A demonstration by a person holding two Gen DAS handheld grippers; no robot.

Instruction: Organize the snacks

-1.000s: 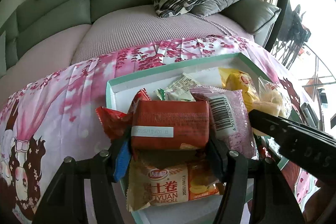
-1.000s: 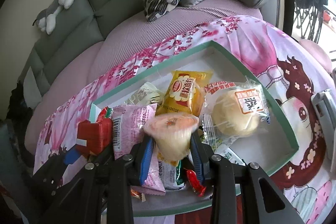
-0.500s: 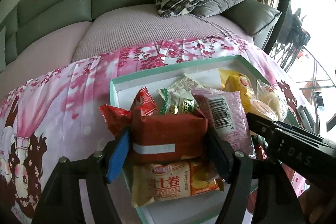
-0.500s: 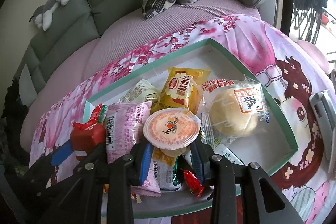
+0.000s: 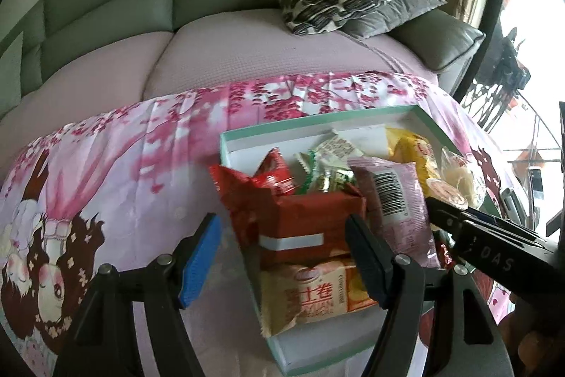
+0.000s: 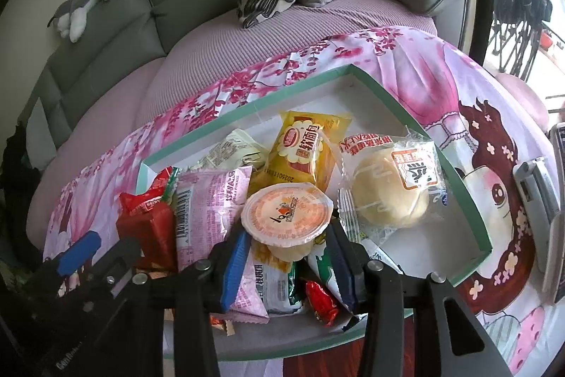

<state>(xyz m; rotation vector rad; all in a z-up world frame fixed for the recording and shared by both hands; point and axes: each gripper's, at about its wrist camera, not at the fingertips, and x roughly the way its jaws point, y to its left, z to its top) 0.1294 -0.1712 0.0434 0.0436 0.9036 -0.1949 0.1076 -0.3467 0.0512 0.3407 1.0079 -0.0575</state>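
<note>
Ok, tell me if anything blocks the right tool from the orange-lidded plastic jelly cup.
Nothing visible does. The orange-lidded plastic jelly cup already sits between the fingers of the right tool, whose jaws are opening. It rests on other packets in the green-rimmed box.

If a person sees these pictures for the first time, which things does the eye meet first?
Probably the green-rimmed box heaped with bright snack packets on the pink cartoon cloth. In the middle, an orange-lidded jelly cup sits between the opening right gripper jaws. At the box's left end lies a red packet, the left gripper open around it.
</note>
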